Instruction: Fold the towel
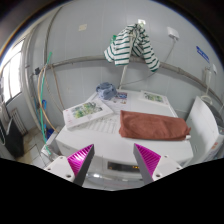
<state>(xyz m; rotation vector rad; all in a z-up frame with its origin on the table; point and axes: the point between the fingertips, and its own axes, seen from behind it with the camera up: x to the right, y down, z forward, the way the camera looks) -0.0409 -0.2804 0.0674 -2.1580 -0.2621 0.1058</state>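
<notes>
- Towel [153, 126]: a rust-brown cloth lying flat on the desk [130, 150], beyond the fingers and somewhat to the right of the gap between them. Its outline is roughly rectangular, longer side to side; the surface looks smooth, with a slightly wavy near edge. Whether it is one layer or several cannot be told.
- Towel edges: the near edge runs close to the front of the desk; the right end reaches toward the desk's right side. The left end lies near the middle of the desk, apart from the papers.
- Hand-held gripper [113, 158]: the two fingers stand wide apart, magenta pads [80, 156] facing inward, with nothing between them. Both fingertips sit short of the towel and do not touch it.
- Desk: white top; a bare strip lies between the towel's near edge and the fingertips, and a bare patch between the towel and the papers.
- Papers [88, 111]: a printed sheet or booklet lies left of the towel, tilted, with further sheets [153, 97] behind the towel near the back edge.
- A small bluish object [106, 90] sits at the back of the desk; its kind cannot be told.
- Striped garment [132, 45]: green-and-white, hanging on a stand behind the desk against a pale wall.
- White chair [204, 128]: just beside the desk's right side.
</notes>
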